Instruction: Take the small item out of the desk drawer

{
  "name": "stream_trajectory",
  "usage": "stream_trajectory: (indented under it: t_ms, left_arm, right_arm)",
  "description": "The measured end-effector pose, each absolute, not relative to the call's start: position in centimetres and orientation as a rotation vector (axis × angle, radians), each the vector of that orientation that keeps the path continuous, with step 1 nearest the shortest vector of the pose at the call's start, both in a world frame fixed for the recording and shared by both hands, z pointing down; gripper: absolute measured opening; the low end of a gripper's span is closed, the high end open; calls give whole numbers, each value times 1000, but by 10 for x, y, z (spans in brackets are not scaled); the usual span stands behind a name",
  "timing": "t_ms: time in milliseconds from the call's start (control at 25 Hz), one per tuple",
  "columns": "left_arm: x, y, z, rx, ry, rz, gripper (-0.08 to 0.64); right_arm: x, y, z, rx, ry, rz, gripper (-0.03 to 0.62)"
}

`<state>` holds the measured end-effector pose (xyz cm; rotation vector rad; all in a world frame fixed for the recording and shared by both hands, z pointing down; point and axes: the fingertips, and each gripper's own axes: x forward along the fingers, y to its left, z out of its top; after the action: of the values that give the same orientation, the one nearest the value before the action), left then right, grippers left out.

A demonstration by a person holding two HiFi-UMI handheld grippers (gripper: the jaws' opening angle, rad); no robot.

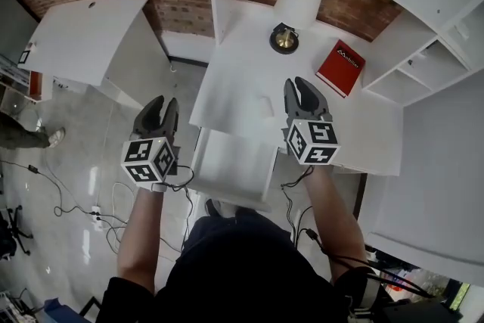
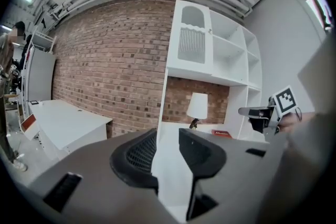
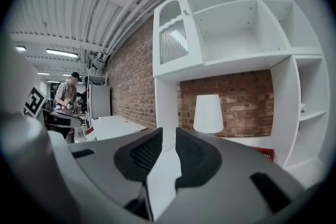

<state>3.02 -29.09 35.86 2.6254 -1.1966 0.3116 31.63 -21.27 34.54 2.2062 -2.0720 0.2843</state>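
Both grippers hung in the air in front of the white desk (image 1: pixel 227 72), and neither had anything in its jaws. The left gripper (image 1: pixel 164 104) was off to the left of the desktop, over the floor. Its own view showed its jaws standing clearly apart, with only the desk visible through the gap. The right gripper (image 1: pixel 297 87) hovered over the desktop. Its jaws were closer together but not closed, and again only white desk showed between the pads, so nothing was gripped there either.

Below and between the two grippers, the drawer (image 1: pixel 227 200) stood pulled out, and its inside looked bare. Just left of the right gripper's tips, a small pale thing (image 1: pixel 264 105) lay on the desktop. It was too faint to identify for sure, but my read was that it was the item, already out and set down. The lamp (image 1: pixel 299 0) stood beyond the right gripper's tips, and the red book (image 1: pixel 340 68) lay off to their right.

So the lift-out looked finished. If the drawer needed closing, one gripper would have to drop to its front edge and push it straight in.
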Motion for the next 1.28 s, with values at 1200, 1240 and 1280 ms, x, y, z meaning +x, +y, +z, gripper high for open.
stream_trajectory:
  t_ms: [1200,1240,1280]
  left_arm:
    - [41,-227,220,3085,-951,41,130]
    - [41,-228,223,3086,-947,50,130]
    - [42,-228,225,3085,-941,57,130]
  right_arm:
    - [239,-106,203,2402,-1950,-141,64]
    - [239,-105,203,2402,-1945,-139,63]
    - [238,-105,203,2403,-1941,-137,60]
